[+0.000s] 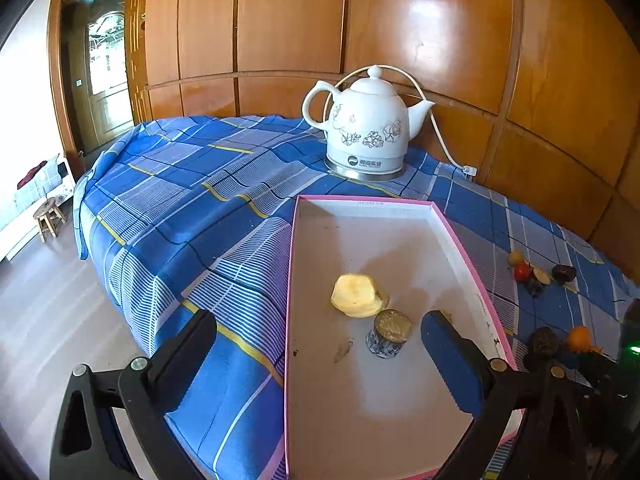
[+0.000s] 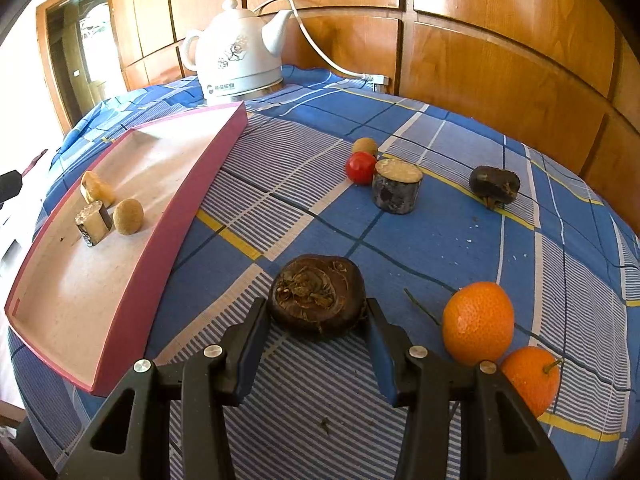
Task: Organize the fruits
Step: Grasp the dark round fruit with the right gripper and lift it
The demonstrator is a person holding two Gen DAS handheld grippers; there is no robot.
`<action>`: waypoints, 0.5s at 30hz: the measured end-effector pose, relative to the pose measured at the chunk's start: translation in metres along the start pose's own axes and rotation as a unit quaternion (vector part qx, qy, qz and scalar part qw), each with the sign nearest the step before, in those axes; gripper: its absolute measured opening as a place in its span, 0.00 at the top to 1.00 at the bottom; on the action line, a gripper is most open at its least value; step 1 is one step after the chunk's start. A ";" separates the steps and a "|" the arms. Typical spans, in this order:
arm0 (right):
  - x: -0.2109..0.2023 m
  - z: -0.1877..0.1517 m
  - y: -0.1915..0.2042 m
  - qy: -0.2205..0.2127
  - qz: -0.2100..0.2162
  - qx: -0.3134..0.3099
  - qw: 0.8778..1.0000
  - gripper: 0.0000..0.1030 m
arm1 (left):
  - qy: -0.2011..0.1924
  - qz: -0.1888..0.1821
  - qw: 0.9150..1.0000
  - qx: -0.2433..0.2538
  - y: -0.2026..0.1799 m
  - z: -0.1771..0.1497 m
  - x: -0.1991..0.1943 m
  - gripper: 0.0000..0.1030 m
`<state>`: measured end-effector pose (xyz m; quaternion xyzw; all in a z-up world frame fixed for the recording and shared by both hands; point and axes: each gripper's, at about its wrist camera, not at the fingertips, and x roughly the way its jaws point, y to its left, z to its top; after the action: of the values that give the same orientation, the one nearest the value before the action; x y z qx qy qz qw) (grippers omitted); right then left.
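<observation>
A pink-rimmed tray (image 1: 404, 204) (image 2: 208, 160) lies on the blue checked cloth. In it lie a peeled yellow fruit piece (image 1: 358, 295) (image 2: 96, 188), a cut sugarcane stub (image 1: 389, 333) (image 2: 93, 221) and a small tan round fruit (image 2: 128, 216). My left gripper (image 1: 318, 356) is open over the tray's near end, empty. My right gripper (image 2: 316, 322) has its fingers on both sides of a dark brown water chestnut (image 2: 316, 298) resting on the cloth. Two oranges (image 2: 478, 323) (image 2: 530, 380) lie to its right.
A white ceramic kettle (image 1: 366, 128) (image 2: 236, 52) with its cord stands at the back by the wooden wall. Farther on the cloth lie a cherry tomato (image 2: 361, 167), a tan fruit (image 2: 365, 145), another sugarcane stub (image 2: 396, 186) and a second water chestnut (image 2: 494, 184).
</observation>
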<state>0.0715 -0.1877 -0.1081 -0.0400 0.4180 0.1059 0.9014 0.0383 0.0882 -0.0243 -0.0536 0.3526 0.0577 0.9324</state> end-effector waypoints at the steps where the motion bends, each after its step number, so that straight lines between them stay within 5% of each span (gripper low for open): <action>1: 0.000 0.000 0.000 0.000 -0.001 0.000 1.000 0.54 | 0.000 -0.001 1.000 -0.001 0.000 0.000 0.000 0.00; 15: -0.004 0.023 -0.004 0.047 -0.010 0.043 0.998 0.55 | 0.007 -0.004 1.000 -0.004 0.006 -0.003 0.004 0.00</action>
<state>0.0872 -0.1887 -0.0903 -0.0104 0.4640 0.0769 0.8824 0.0385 0.0941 -0.0291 -0.0595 0.3584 0.0549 0.9301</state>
